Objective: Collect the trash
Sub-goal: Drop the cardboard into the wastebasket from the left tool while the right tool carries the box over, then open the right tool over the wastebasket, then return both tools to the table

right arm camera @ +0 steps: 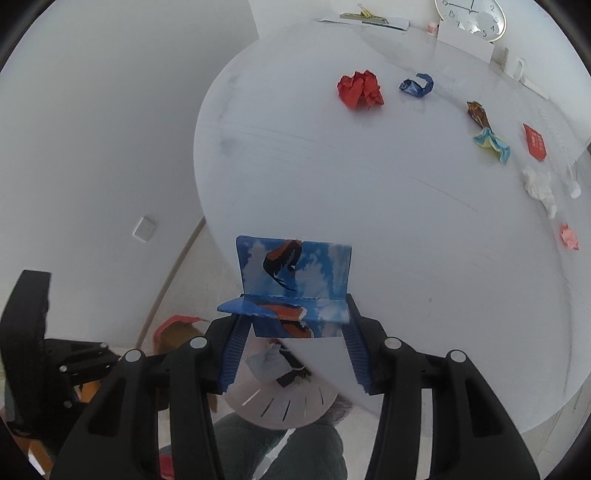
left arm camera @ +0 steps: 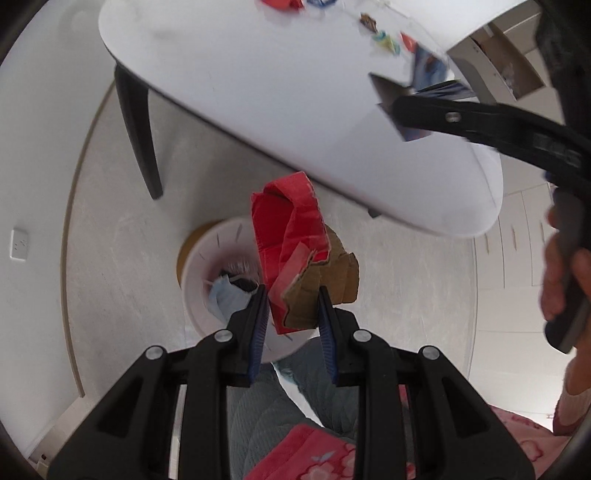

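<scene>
My left gripper (left arm camera: pixel 291 295) is shut on a torn red and brown cardboard piece (left arm camera: pixel 295 236) and holds it above a white trash bin (left arm camera: pixel 199 273) on the floor. The bin holds a blue face mask (left arm camera: pixel 225 295) and dark scraps. My right gripper (right arm camera: pixel 291 317) is shut on a blue printed box (right arm camera: pixel 295 273) at the near edge of the white round table (right arm camera: pixel 332 177), above the bin (right arm camera: pixel 280 402). Crumpled red paper (right arm camera: pixel 361 89), a blue wrapper (right arm camera: pixel 416 85), colourful wrappers (right arm camera: pixel 493 142), a red card (right arm camera: pixel 535 142), white tissue (right arm camera: pixel 538 184) and a pink scrap (right arm camera: pixel 569 236) lie on the table.
A black table leg (left arm camera: pixel 138 133) stands left of the bin. A wall socket (right arm camera: pixel 144 229) is on the left wall. A clock (right arm camera: pixel 471 16), a white card and papers sit at the table's far edge. The right gripper (left arm camera: pixel 480 118) reaches over the table in the left wrist view.
</scene>
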A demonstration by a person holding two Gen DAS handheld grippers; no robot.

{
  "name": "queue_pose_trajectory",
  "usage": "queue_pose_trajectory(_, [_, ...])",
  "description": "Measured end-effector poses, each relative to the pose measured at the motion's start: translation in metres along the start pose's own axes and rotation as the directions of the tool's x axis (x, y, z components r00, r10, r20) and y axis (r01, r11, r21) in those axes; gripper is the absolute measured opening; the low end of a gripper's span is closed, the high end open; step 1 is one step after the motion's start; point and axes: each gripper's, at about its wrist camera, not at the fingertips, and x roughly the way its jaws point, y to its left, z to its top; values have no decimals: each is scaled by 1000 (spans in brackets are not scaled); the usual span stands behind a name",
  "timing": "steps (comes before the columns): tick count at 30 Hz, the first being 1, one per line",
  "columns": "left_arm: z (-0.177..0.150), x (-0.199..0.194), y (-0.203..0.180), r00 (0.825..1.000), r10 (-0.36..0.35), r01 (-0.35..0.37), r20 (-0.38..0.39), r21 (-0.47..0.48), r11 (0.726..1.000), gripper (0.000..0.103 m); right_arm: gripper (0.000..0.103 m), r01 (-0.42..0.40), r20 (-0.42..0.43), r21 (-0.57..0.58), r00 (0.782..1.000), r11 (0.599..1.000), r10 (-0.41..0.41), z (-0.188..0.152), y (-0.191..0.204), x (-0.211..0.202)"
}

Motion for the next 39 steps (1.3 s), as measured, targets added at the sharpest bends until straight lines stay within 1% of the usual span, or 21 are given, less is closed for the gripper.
queue_pose_trajectory(3, [-11, 25, 1, 999, 0, 0, -40, -4, 1000, 26, 49, -12, -17, -15, 1000, 1000, 12, -18, 1, 0])
queue_pose_trajectory(5, [-16, 39, 1, 998, 25, -25, -55, 1, 1000, 26, 49, -31, -29, -17, 999, 999, 31, -29, 1, -1])
queue_pose_trajectory(6, [-19, 47, 2, 997, 27, -27, -66, -3, 1000, 26, 49, -38, -32, -21, 999, 999, 37, -34, 1, 0])
queue_pose_trajectory(11, [-22, 76, 9, 995, 43, -48, -92, -49, 998, 28, 49, -54, -37, -39, 998, 998, 52, -50, -4, 3])
queue_pose_trajectory(13, [-26, 80, 9, 995, 56, -62, -87, -68, 996, 41, 49, -60, -43, -49, 997, 997, 58, -54, -6, 5])
queue_pose_trajectory(15, [-28, 77, 6, 995, 65, -71, -72, -81, 994, 44, 49, -67, -45, -58, 997, 996, 64, -58, -9, 7])
queue_pose_trajectory(18, [-35, 65, -2, 996, 84, -88, -36, -99, 991, 45, 49, -91, -40, -72, 995, 993, 88, -62, -11, 3])
queue_pose_trajectory(20, [-36, 46, -5, 995, 99, -98, 3, -124, 987, 51, 49, -105, -36, -95, 994, 990, 102, -64, -8, -1])
queue_pose_trajectory(22, [-40, 28, -7, 991, 127, -119, 42, -150, 981, 62, 49, -117, -33, -122, 993, 986, 114, -67, -2, -6])
queue_pose_trajectory(26, [-47, -17, -7, 975, 192, -169, 113, -187, 968, 71, 49, -142, -46, -185, 990, 972, 136, -73, 11, -11])
queue_pose_trajectory(27, [-48, -26, -6, 971, 205, -178, 125, -197, 964, 77, 49, -147, -51, -203, 989, 968, 139, -75, 15, -10])
queue_pose_trajectory(28, [-51, -38, -4, 964, 223, -190, 142, -210, 959, 79, 49, -150, -56, -217, 988, 965, 141, -77, 18, -10])
queue_pose_trajectory(32, [-54, -71, 7, 948, 270, -225, 172, -242, 944, 85, 49, -166, -82, -243, 985, 956, 150, -83, 28, -2])
queue_pose_trajectory(35, [-54, -87, 16, 937, 304, -258, 173, -245, 935, 85, 50, -182, -107, -245, 981, 952, 160, -84, 33, 11])
queue_pose_trajectory(37, [-54, -97, 22, 929, 322, -274, 182, -244, 930, 85, 55, -185, -127, -265, 980, 946, 156, -85, 39, 19])
queue_pose_trajectory(38, [-55, -99, 24, 926, 328, -278, 186, -249, 928, 85, 62, -175, -129, -281, 981, 944, 144, -85, 43, 22])
queue_pose_trajectory(39, [-54, -99, 27, 925, 329, -276, 191, -257, 926, 85, 73, -159, -125, -298, 984, 941, 126, -84, 47, 24])
